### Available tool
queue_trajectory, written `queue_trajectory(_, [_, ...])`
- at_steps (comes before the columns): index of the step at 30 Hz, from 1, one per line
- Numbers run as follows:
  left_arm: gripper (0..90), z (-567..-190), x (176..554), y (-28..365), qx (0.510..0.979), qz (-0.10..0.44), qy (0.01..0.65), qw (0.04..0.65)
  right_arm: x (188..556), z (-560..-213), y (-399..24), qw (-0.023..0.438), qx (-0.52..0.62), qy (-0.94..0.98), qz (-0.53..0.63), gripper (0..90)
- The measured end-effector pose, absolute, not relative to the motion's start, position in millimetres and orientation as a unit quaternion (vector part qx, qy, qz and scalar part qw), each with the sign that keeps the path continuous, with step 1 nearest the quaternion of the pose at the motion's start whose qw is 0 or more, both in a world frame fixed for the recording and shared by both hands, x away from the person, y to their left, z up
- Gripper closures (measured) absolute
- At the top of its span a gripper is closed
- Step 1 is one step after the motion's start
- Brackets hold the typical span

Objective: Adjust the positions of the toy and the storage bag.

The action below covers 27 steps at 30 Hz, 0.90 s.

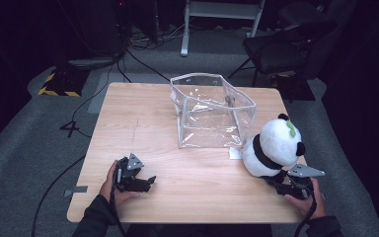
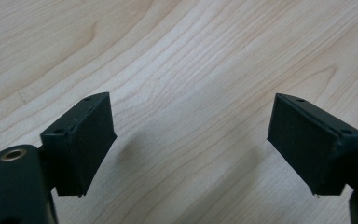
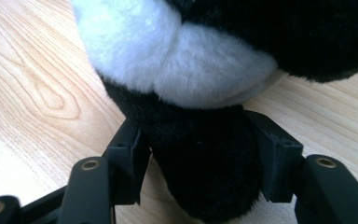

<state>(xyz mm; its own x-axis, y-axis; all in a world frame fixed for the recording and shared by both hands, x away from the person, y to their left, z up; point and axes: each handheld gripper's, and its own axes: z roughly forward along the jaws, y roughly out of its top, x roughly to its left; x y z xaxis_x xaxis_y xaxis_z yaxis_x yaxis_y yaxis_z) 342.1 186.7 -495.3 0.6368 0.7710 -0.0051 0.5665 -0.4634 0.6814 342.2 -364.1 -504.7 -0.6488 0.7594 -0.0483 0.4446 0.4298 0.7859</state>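
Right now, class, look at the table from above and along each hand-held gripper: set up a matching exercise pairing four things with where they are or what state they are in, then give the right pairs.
Things:
1. clear plastic bag
2. plush panda
3. left hand-held gripper
4. right hand-held gripper

States:
A. jaws wide apart over bare wood
B. stands open-topped at the table's far middle
C. jaws on either side of a black plush limb
D. sits near the table's right edge, beside the bag

Pairs: 1-B, 2-D, 3-A, 4-C
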Motion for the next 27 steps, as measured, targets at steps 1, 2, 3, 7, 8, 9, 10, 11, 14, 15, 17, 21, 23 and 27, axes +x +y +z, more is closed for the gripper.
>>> queue_trajectory(1, [16.4,-494.4,342.0,185.8,0.841,0.151,0.402,0.329,342.4,-504.7,-364.2,0.202,0.367,0.821,0.388,43.0])
queue_trajectory(2, [15.6,-493.5,342.3,185.7,0.843,0.157,0.395,0.331,342.6,-504.8,-364.4,0.202,0.367,0.821,0.388,42.9])
queue_trajectory(3, [16.1,-492.9,342.4,184.9,0.843,0.159,0.393,0.332,342.7,-504.8,-364.4,0.201,0.367,0.821,0.388,42.7])
queue_trajectory(7, [16.0,-487.1,342.7,183.0,0.839,0.163,0.395,0.336,342.8,-504.8,-364.1,0.2,0.367,0.822,0.386,42.0])
queue_trajectory(8, [16.0,-484.3,343.1,182.6,0.838,0.165,0.394,0.34,342.4,-504.9,-363.7,0.202,0.367,0.823,0.384,42.0])
queue_trajectory(9, [16.1,-481.0,344.2,182.4,0.836,0.169,0.392,0.344,342.3,-505.0,-363.5,0.203,0.367,0.823,0.383,41.9])
queue_trajectory(10, [16.1,-477.7,344.7,181.6,0.833,0.172,0.393,0.351,342.3,-505.0,-363.5,0.203,0.367,0.823,0.383,41.9])
queue_trajectory(11, [16.1,-474.5,345.9,180.3,0.83,0.174,0.392,0.358,341.9,-505.0,-363.3,0.205,0.366,0.824,0.381,42.2])
queue_trajectory(14, [16.1,-465.5,351.0,174.9,0.824,0.183,0.39,0.369,341.4,-505.1,-363.4,0.206,0.366,0.824,0.381,43.3])
queue_trajectory(15, [16.4,-463.8,353.0,171.9,0.819,0.181,0.389,0.381,341.2,-505.0,-363.4,0.208,0.367,0.823,0.381,44.1])
queue_trajectory(17, [16.6,-461.3,357.2,164.4,0.817,0.182,0.383,0.39,339.6,-505.0,-363.0,0.214,0.364,0.823,0.38,47.3])
queue_trajectory(21, [18.1,-464.0,375.9,139.8,0.817,0.173,0.378,0.399,338.7,-504.7,-364.2,0.214,0.365,0.822,0.382,49.5])
queue_trajectory(23, [18.0,-466.1,379.9,133.4,0.821,0.173,0.372,0.397,338.7,-504.7,-364.3,0.214,0.365,0.821,0.383,49.5])
queue_trajectory(27, [20.8,-473.9,397.7,109.8,0.834,0.159,0.36,0.386,338.9,-504.7,-364.8,0.213,0.365,0.822,0.383,49.5])
